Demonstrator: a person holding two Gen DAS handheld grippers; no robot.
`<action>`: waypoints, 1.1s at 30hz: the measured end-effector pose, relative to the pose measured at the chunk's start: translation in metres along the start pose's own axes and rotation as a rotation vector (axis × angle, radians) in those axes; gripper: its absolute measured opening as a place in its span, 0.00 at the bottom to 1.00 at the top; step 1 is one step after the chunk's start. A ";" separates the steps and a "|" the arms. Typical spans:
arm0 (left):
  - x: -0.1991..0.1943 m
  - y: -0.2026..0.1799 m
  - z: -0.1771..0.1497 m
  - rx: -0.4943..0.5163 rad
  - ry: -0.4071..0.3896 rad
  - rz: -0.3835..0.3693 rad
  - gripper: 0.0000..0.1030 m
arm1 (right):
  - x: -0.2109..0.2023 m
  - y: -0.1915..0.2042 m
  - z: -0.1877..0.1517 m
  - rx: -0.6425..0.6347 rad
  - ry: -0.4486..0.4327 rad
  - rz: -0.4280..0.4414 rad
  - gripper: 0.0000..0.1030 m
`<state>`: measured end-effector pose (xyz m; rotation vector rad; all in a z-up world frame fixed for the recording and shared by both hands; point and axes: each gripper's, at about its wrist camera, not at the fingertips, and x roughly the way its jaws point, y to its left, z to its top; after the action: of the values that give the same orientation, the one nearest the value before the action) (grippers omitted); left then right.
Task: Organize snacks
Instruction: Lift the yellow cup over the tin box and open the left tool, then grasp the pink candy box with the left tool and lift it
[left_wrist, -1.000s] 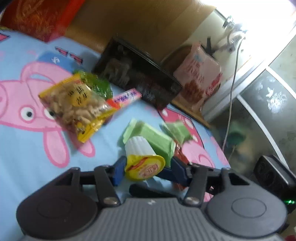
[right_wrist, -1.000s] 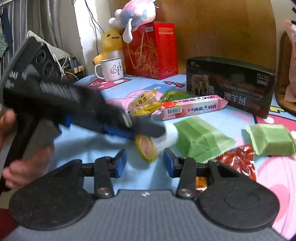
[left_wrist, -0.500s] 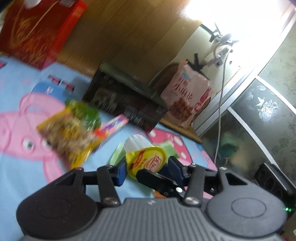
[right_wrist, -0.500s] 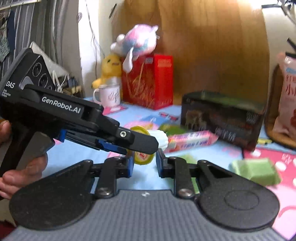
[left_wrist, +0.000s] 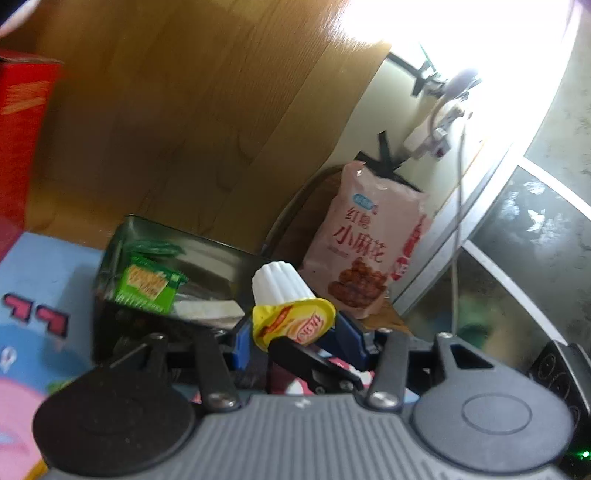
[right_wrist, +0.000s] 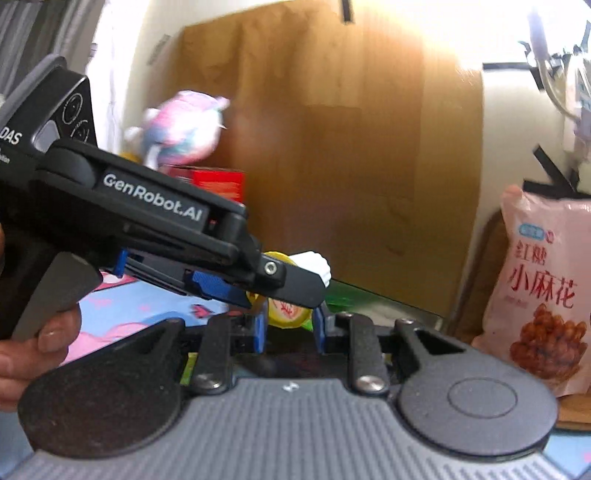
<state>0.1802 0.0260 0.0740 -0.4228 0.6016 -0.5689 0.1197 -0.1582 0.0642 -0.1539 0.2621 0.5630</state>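
Note:
A white ribbed jelly cup with a yellow foil lid (left_wrist: 286, 306) is held in the air between the blue pads of my left gripper (left_wrist: 291, 338), which is shut on it. In the right wrist view the cup (right_wrist: 295, 291) sits just past my right gripper (right_wrist: 288, 325), whose jaws stand a little apart on either side of the lid; the left gripper's body crosses in front. Beyond the cup is an open dark box (left_wrist: 177, 266) with a green snack packet (left_wrist: 147, 286) inside.
A pink bag of twisted snacks (left_wrist: 369, 251) leans against the wall at right, also in the right wrist view (right_wrist: 543, 295). A red box (left_wrist: 18, 147) stands at left with a plush toy (right_wrist: 184, 129) on it. A blue cartoon sheet (left_wrist: 33, 314) lies below.
The left gripper has lifted the jelly cup off the sheet and carried it toward the open dark box. The right gripper has risen alongside it and its jaws have narrowed.

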 end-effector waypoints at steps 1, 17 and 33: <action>0.009 0.001 0.002 -0.004 0.008 0.002 0.45 | 0.005 -0.006 0.000 0.013 0.012 -0.010 0.27; -0.049 0.036 -0.027 -0.073 -0.032 0.024 0.63 | -0.029 -0.026 -0.034 0.238 0.082 0.051 0.42; -0.111 0.088 -0.130 -0.320 0.045 -0.011 0.55 | 0.069 -0.015 -0.040 0.430 0.385 0.130 0.37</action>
<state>0.0552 0.1343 -0.0237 -0.7159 0.7375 -0.4941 0.1762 -0.1443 0.0068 0.1758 0.7637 0.5916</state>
